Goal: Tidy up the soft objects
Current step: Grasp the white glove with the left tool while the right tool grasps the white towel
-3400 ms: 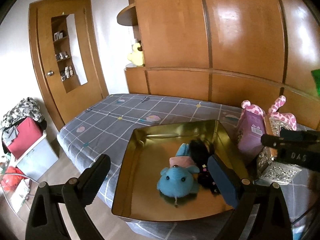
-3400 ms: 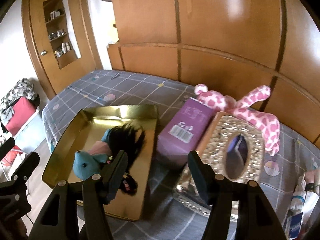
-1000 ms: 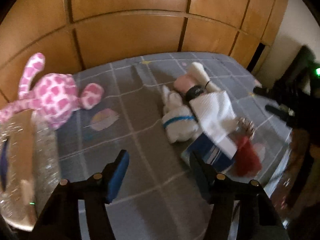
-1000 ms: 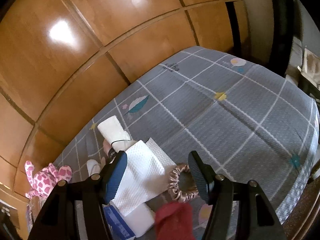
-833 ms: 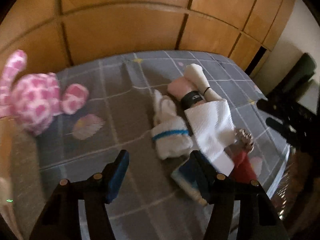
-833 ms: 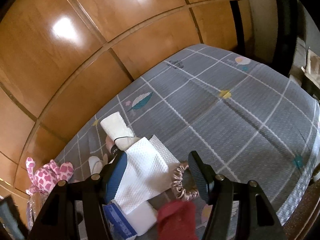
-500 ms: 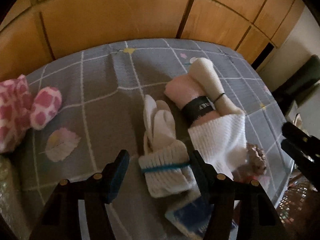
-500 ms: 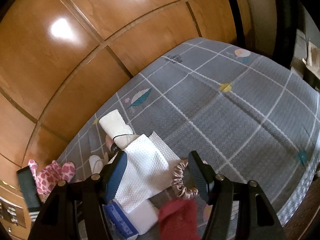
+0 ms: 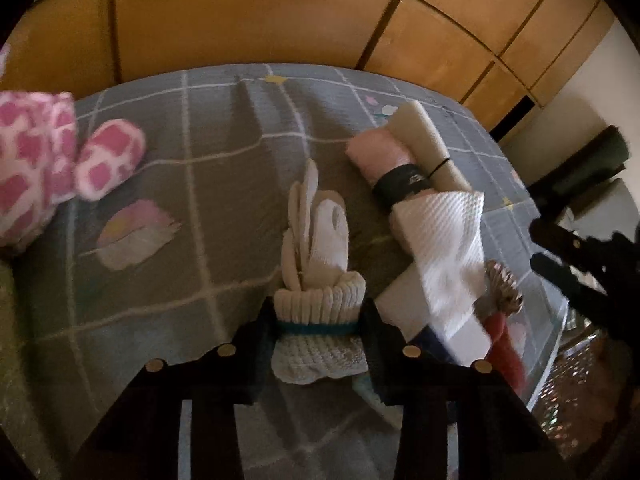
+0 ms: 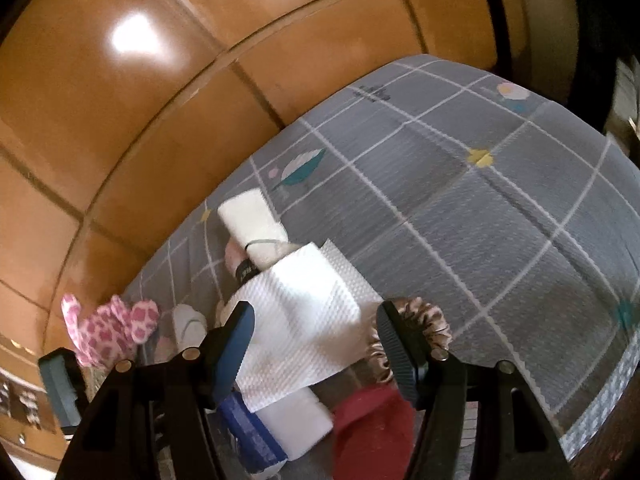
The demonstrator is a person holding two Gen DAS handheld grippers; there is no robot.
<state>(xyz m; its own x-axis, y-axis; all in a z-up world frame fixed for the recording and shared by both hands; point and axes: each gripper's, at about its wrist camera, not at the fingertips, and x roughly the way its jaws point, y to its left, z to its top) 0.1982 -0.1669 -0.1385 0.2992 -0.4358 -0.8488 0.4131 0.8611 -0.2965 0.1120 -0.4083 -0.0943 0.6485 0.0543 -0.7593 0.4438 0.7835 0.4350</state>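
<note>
On the grey checked bed (image 9: 224,168), the left gripper (image 9: 318,334) has its jaws around the ribbed cuff of a bundle of white gloves (image 9: 320,264), one finger on each side at the blue band. The jaws appear closed against the knit, which bulges above and below them, so I judge the bundle gripped, though it lies on the cover and is not lifted. The glove fingers point away toward the wooden wardrobe (image 9: 248,16).

The bundle should be light, soft and compressible. The cuff is the sound place to hold: it is the thickest, most bound part, while the loose glove fingers would flop and could slip out singly. A firm squeeze does no harm, and the knit should not slide on the pads.

Right of the gloves lie a rolled pink towel (image 9: 378,156) with a black band, a cream roll (image 9: 424,140) just beside it, and a white paper towel (image 9: 444,248) draped over them. A leopard-print scrunchie (image 10: 416,332) and a red cloth (image 10: 372,432) lie nearer. A pink spotted plush toy (image 9: 60,168) lies at far left.

The right gripper (image 10: 316,344) hovers with jaws wide open above the paper towel, holding nothing.
</note>
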